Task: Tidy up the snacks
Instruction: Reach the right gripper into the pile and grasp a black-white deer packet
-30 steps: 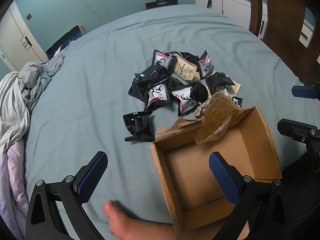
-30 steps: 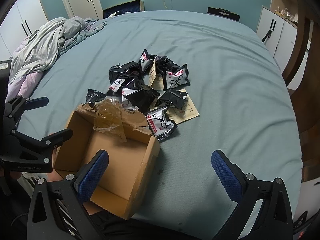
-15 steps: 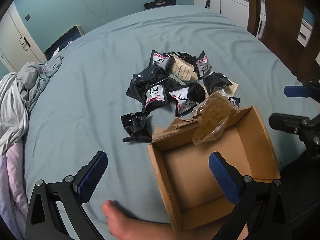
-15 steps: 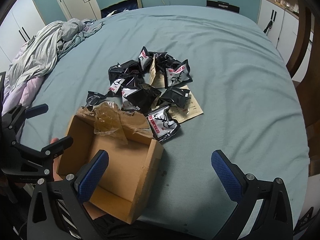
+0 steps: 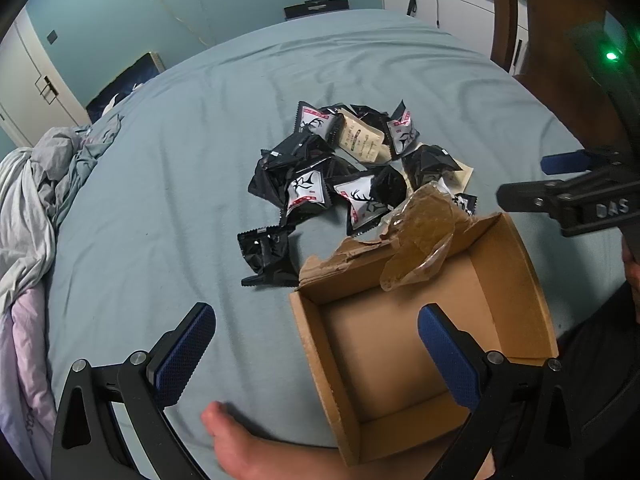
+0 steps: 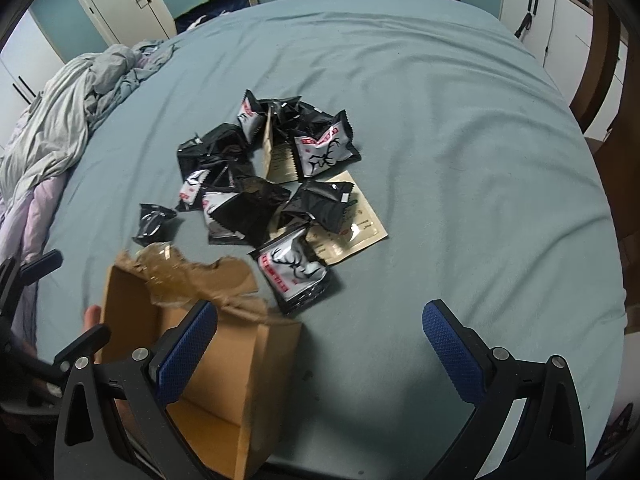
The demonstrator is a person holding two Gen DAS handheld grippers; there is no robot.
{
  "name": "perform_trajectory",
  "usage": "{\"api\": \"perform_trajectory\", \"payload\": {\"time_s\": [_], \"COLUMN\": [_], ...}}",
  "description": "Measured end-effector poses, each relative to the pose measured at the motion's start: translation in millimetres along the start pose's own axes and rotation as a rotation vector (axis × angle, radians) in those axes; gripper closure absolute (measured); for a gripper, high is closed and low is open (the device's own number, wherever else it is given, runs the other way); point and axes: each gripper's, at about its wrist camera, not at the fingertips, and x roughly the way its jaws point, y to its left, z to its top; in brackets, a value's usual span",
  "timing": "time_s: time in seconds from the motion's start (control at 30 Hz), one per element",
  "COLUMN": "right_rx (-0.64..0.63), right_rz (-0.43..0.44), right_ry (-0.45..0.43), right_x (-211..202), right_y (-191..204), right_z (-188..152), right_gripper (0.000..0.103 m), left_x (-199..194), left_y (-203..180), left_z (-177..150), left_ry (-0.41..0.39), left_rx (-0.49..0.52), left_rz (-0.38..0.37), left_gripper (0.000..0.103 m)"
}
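The task appears to be at its start: the snack packets [image 5: 344,176] lie heaped on the blue-grey bed sheet [image 6: 460,128] just beyond the cardboard box [image 5: 516,264], which looks empty, and both the left gripper [image 5: 316,344] and right gripper [image 6: 320,344] hang above with fingers spread wide, grasping nothing. The next move likely calls for lowering one gripper onto an outlying packet, such as the black packet [image 5: 266,250] nearest the box's torn flap [image 5: 340,258]. Obstructions noted: crumpled brown tape [image 5: 420,240] drooping over the box's far rim, overlapped slippery packets, a bare foot [image 5: 236,436] beside the box, and rumpled bedding [image 6: 68,120] at the left edge.
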Motion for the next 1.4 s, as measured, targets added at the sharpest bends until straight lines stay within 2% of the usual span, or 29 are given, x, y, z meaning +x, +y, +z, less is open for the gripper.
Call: {"api": "perform_trajectory", "payload": {"time_s": [0.4, 0.67, 0.77, 0.9, 1.0, 1.07, 1.13, 1.27, 1.37, 1.4], "right_rx": [0.072, 0.149, 0.161, 0.182, 0.179, 0.166, 0.157, 0.163, 0.166, 0.169], "right_rz": [0.001, 0.007, 0.023, 0.092, 0.123, 0.146, 0.182, 0.197, 0.184, 0.189], "right_ry": [0.045, 0.094, 0.129, 0.208, 0.236, 0.237, 0.250, 0.268, 0.261, 0.260], "right_x": [28.6, 57.8, 72.8, 95.0, 101.6, 101.0, 102.6, 108.7, 107.1, 106.0], "right_y": [-17.0, -33.5, -36.3, -38.2, -35.2, -32.4, -28.4, -28.9, -33.9, -35.4], "right_z": [28.3, 48.9, 54.3, 53.3, 49.9, 50.3, 50.8, 50.5, 50.7, 50.7], "right_gripper": [0.000, 0.000, 0.000, 0.000, 0.000, 0.004, 0.019, 0.030, 0.060, 0.060], "left_x": [1.8, 5.0, 4.6, 6.0, 9.5, 11.7, 14.2, 18.1, 19.6, 20.7], "left_y": [-1.0, 13.9, 20.0, 27.8, 36.4, 41.0, 44.9, 50.1, 52.2, 52.9], "left_z": [1.6, 2.5, 3.5, 6.7, 8.0, 8.3, 8.4, 9.1, 10.1, 10.7], "left_ry": [-0.004, -0.002, -0.007, -0.011, -0.001, 0.007, 0.016, 0.023, 0.019, 0.019], "left_rx": [0.001, -0.057, -0.084, -0.112, -0.147, -0.170, -0.189, -0.210, -0.214, -0.215], "left_rz": [0.005, 0.010, 0.000, -0.006, -0.017, -0.027, -0.034, -0.024, 0.000, 0.009], "left_gripper": [0.000, 0.000, 0.000, 0.000, 0.000, 0.000, 0.000, 0.000, 0.000, 0.000]}}
